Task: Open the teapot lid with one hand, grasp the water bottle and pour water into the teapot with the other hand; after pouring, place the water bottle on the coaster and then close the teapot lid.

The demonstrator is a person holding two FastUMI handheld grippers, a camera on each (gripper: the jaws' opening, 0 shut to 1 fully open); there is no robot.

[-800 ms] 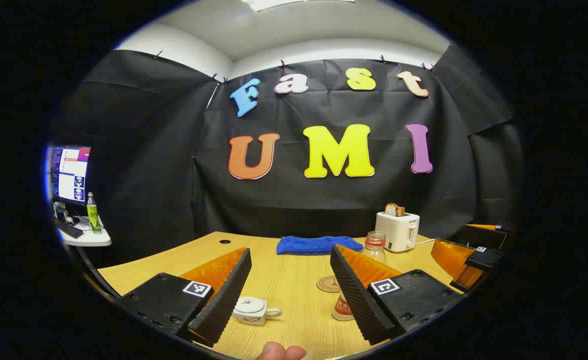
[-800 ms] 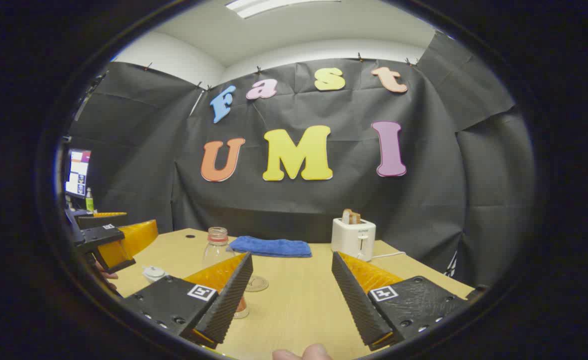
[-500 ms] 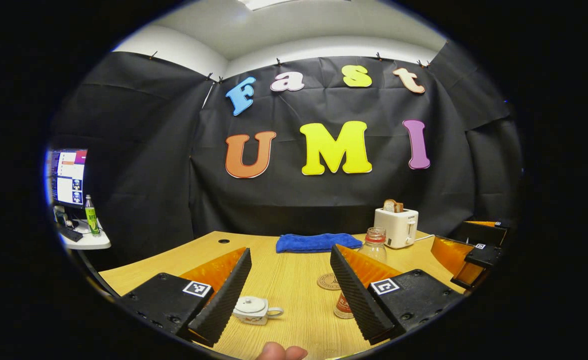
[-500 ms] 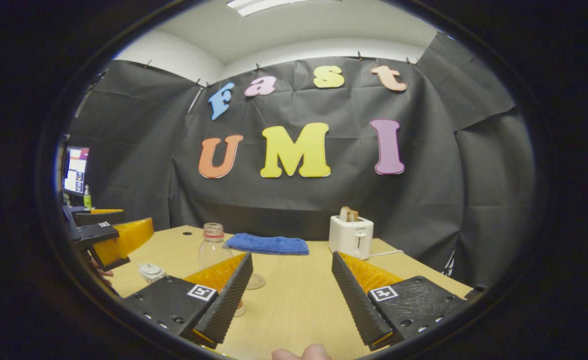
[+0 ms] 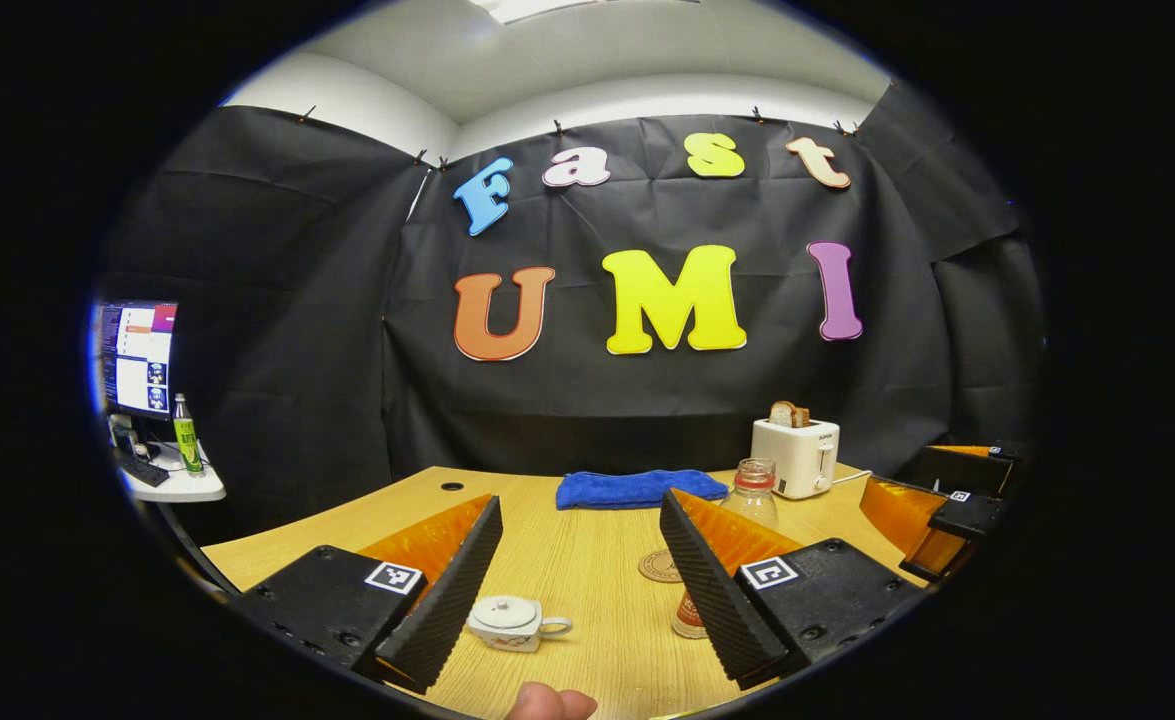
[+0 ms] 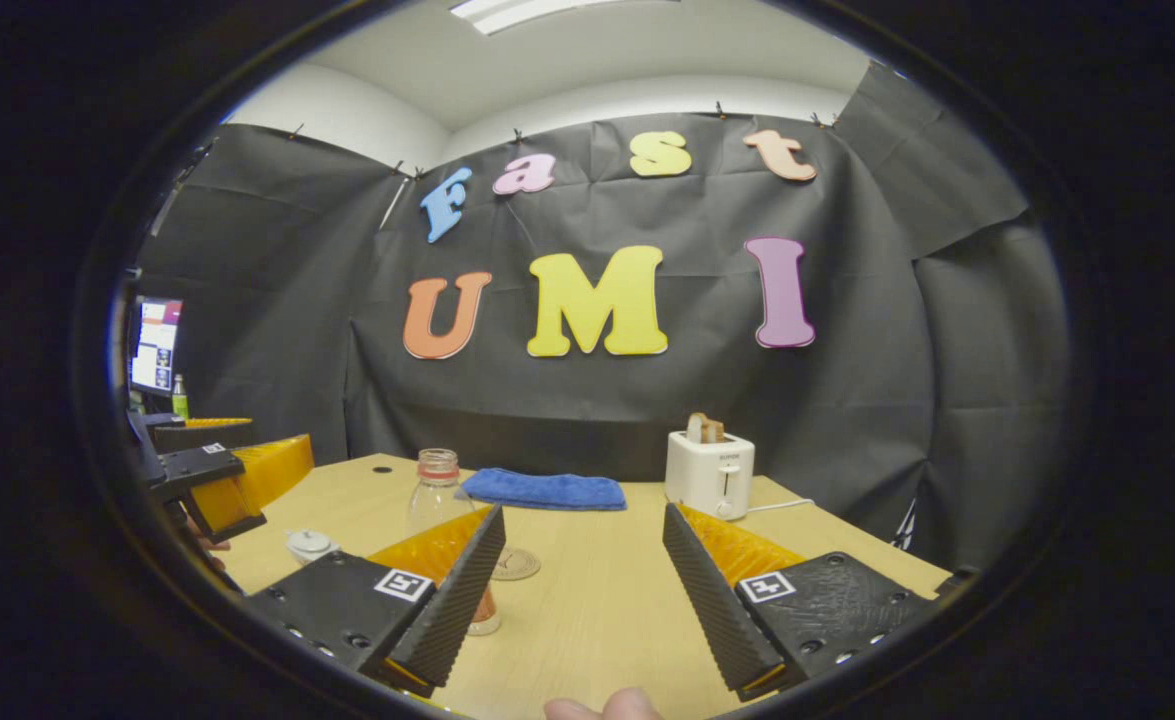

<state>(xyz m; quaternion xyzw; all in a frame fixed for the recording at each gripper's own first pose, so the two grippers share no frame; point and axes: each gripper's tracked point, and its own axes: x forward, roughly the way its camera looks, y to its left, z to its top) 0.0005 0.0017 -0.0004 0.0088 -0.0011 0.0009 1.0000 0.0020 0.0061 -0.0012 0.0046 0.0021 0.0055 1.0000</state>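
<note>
Teapot [image 5: 507, 620]: I see it near me on the table [image 5: 587, 560], lid on.
Bottle [image 5: 752, 490]: upright, right of the teapot, just beside the coaster [image 5: 660, 566].
Left gripper [image 5: 577, 585]: fingers wide, holding nothing.
Right gripper [image 6: 582, 590]: likewise wide and empty.

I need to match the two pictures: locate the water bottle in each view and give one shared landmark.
Left gripper view: water bottle right of centre, partly behind the view's own right finger.
Right gripper view: water bottle left of centre, behind the view's own left finger.
Shared landmark: the blue towel just beyond it.
</note>
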